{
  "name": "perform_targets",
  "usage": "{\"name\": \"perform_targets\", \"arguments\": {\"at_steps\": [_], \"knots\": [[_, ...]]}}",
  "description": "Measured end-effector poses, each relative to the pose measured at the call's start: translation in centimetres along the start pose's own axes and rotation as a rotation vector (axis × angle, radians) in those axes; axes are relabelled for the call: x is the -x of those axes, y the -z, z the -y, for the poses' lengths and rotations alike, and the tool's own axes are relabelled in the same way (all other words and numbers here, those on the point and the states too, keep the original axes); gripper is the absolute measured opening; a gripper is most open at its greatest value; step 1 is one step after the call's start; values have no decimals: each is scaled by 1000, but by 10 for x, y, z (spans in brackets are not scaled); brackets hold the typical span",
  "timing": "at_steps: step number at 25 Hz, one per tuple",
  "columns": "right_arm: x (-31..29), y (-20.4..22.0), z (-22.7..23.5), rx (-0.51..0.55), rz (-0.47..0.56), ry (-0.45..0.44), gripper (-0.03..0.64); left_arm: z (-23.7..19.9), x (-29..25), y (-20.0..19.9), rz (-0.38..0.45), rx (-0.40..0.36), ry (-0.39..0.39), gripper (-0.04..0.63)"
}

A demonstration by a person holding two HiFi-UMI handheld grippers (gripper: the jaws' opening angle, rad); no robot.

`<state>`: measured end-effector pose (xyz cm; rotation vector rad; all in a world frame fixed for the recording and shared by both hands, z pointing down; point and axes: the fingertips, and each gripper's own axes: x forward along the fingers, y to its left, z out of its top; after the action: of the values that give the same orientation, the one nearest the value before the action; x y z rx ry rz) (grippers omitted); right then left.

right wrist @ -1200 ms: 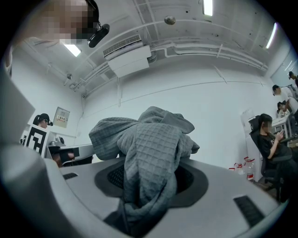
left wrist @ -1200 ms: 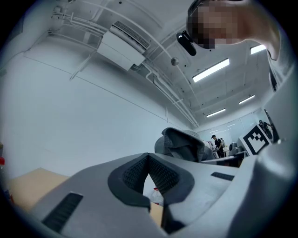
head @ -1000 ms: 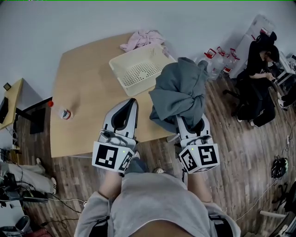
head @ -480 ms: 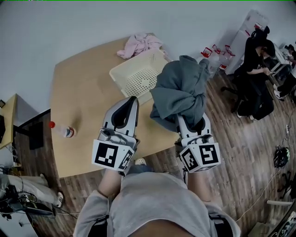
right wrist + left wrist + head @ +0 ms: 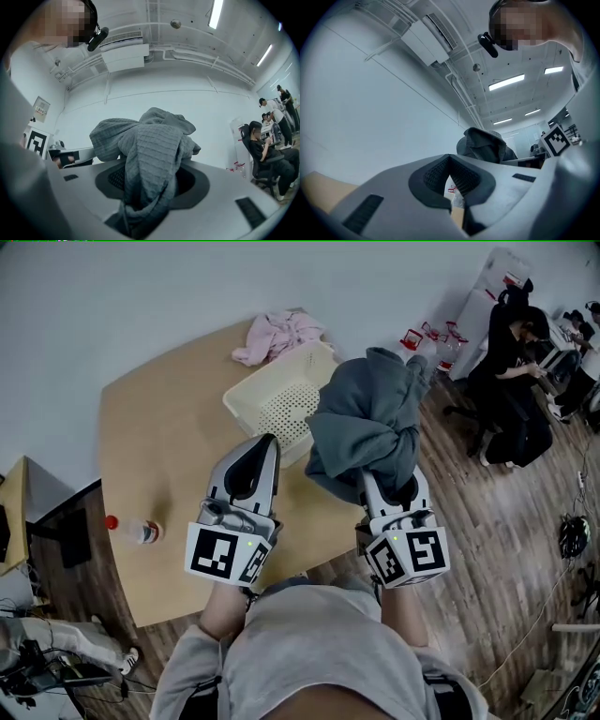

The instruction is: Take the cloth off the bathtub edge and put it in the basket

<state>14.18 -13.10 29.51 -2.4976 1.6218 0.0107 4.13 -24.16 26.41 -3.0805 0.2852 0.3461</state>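
A grey knitted cloth (image 5: 361, 418) hangs bunched in the air, and my right gripper (image 5: 382, 486) is shut on its lower part. In the right gripper view the cloth (image 5: 150, 145) fills the space between the jaws and spills over their tips. In the head view it hangs at the right side of a cream perforated basket (image 5: 274, 371) that stands on a wooden table (image 5: 159, 446). My left gripper (image 5: 269, 440) is held beside it, in front of the basket, shut with nothing in it (image 5: 449, 159). No bathtub shows in any view.
A pink cloth (image 5: 277, 334) lies on the table behind the basket. A small red-capped bottle (image 5: 139, 531) lies near the table's left front edge. Seated people (image 5: 511, 381) and red-capped containers (image 5: 422, 338) are on the wooden floor to the right.
Both grippers keep their pose and the grey cloth stays gripped. The table, basket and bottle have shifted in the head view, and the cloth now hangs a little closer to the basket.
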Motion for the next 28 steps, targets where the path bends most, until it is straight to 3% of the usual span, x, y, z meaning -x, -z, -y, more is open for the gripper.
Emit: {"name": "perform_targets", "arguments": {"at_steps": [10,28], "knots": [[-13,-10,5,25,5,-6,212,-9,-8,7,-5,17,-8,-3],[-103,-27,53,33,-17,-283,212,-21,-60,14,-9,-30,-272,-3]]}}
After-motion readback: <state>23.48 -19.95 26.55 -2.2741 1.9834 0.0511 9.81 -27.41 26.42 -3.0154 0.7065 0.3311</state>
